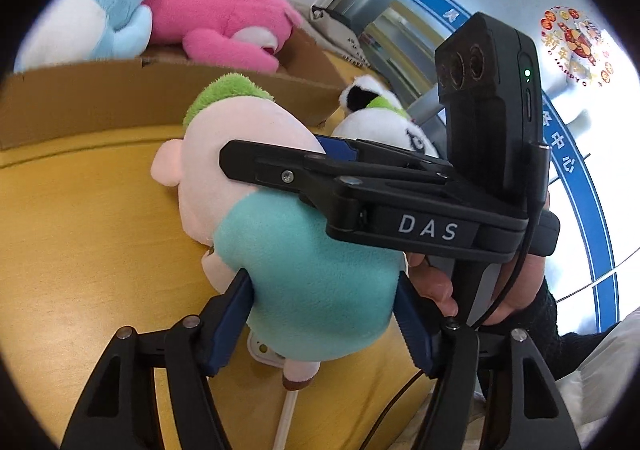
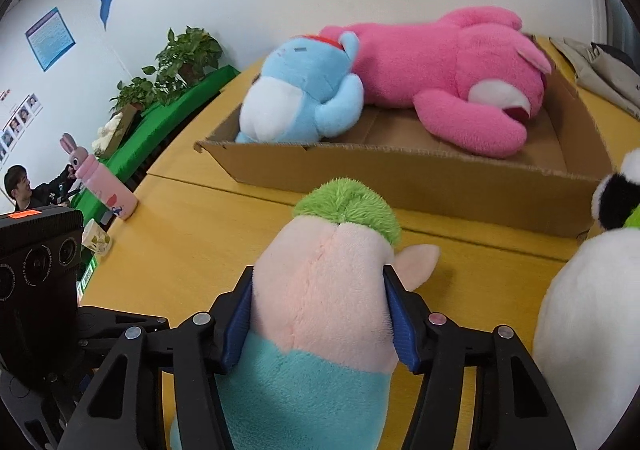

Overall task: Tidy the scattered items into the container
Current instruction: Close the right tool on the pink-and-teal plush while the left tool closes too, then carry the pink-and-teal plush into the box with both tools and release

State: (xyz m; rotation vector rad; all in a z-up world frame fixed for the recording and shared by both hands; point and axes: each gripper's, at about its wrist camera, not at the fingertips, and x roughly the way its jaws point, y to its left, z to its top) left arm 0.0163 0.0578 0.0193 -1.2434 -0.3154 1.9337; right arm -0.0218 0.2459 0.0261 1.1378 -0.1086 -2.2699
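Both jaws clench one green-haired plush doll, left gripper on its teal body, right gripper on its head; its long axis points toward the cardboard box just ahead.

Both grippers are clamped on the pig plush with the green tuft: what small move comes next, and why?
Probably lift it together and carry it forward over the cardboard box's near wall. The left gripper clamps the pig plush's teal body, the right gripper its pink head. The box sits just beyond, with free floor in front of the pink bear and blue plush.
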